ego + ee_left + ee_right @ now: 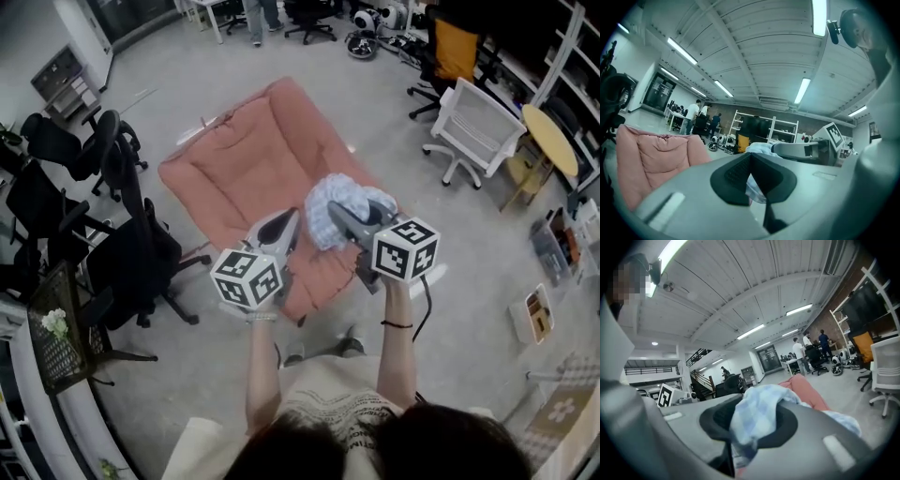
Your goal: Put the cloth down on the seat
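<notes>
A crumpled light blue checked cloth point(336, 199) hangs over the front right part of the pink padded seat point(248, 159). My right gripper point(360, 214) is shut on it. In the right gripper view the cloth point(757, 414) bunches between the dark pads and spills over the right one, with the pink seat point(808, 391) behind. My left gripper point(289, 221) hovers just left of the cloth, shut with nothing in it. In the left gripper view its pads point(740, 176) meet in a narrow V; the cloth point(759, 148) and right gripper point(806, 151) lie beyond, the seat point(651, 154) at left.
Black office chairs point(127, 225) crowd the left of the seat. A white chair point(473, 127) and a round yellow table point(553, 139) stand at the right, with boxes point(532, 314) on the floor. People stand far off by desks and shelves point(759, 129).
</notes>
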The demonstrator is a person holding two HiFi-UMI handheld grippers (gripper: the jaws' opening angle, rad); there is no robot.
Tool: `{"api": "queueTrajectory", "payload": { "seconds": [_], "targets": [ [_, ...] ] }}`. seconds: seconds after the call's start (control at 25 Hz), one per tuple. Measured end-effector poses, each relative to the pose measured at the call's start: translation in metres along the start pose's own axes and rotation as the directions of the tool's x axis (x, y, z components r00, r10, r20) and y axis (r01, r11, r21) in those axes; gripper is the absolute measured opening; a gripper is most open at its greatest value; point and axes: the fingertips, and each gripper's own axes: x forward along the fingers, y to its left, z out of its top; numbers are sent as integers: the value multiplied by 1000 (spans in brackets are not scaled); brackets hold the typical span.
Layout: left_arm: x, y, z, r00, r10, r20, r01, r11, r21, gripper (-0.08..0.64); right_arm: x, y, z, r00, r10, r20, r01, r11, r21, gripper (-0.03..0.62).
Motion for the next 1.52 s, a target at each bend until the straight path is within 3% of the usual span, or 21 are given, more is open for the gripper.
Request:
{"api": "queueTrajectory", "payload": {
  "seconds": [0.32, 0.68, 1.04, 1.52],
  "targets": [
    [39, -13, -3, 992, 120, 50, -119, 993, -18, 5, -8, -38, 13, 991, 117, -59, -120, 992, -36, 97],
    [43, -16, -19, 976, 213, 43, -211, 976, -43, 5, -9, -52, 4, 977, 191, -100, -194, 981, -23, 97],
    [51, -7, -34, 971, 239, -6, -239, 969, -66, 5, 3, -65, -4, 969, 216, -118, -217, 976, 11, 97],
    [69, 57, -46, 960, 272, -70, -278, 954, -111, 5, 63, -88, -21, 957, 225, -181, -217, 974, 62, 97]
  ]
}}
